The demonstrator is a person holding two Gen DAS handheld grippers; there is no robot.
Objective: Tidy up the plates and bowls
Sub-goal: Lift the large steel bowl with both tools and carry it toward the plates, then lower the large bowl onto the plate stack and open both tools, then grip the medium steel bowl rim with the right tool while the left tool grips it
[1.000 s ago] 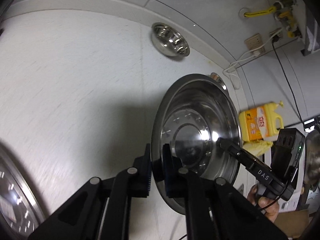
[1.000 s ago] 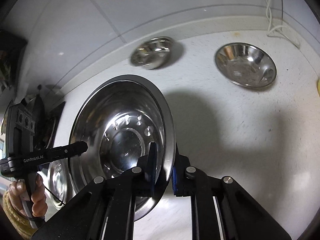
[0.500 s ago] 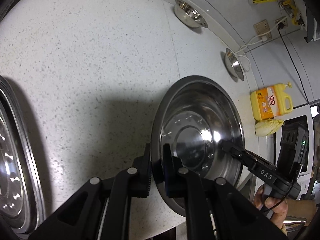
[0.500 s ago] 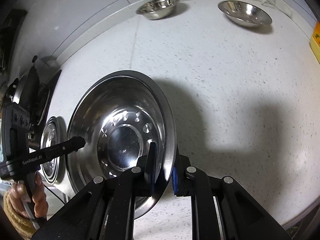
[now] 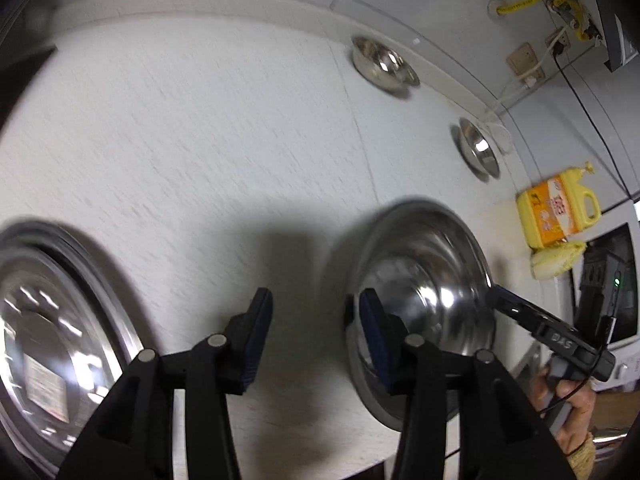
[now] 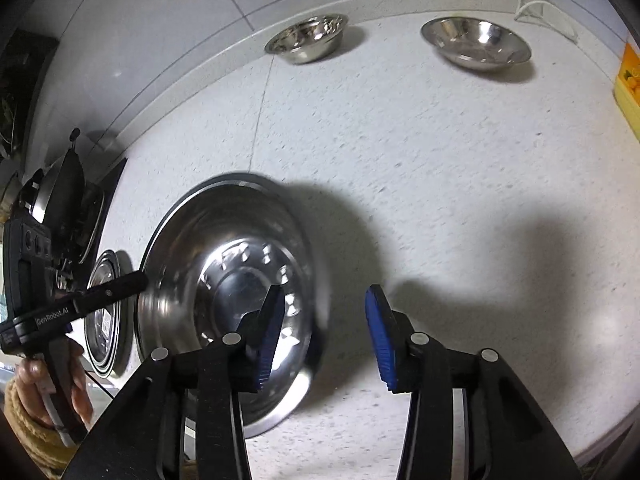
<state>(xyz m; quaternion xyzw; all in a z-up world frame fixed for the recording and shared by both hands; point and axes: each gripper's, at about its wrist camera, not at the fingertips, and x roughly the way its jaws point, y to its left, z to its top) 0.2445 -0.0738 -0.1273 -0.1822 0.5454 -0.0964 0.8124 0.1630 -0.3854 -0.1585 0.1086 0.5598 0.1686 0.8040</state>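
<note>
Two hand-held grippers, both spread wide and gripping nothing. Left hand-held gripper (image 5: 316, 332) just left of the large steel bowl (image 5: 420, 300) resting on the white speckled bench (image 5: 200, 140), right pad at its near rim. Right hand-held gripper (image 6: 326, 332) just right of that same bowl (image 6: 228, 280), left pad over its inside. Two smaller bowls (image 6: 306, 38) (image 6: 476, 42) well apart, at the bench's back edge. Stacked plates (image 5: 48, 340) off to the left.
</note>
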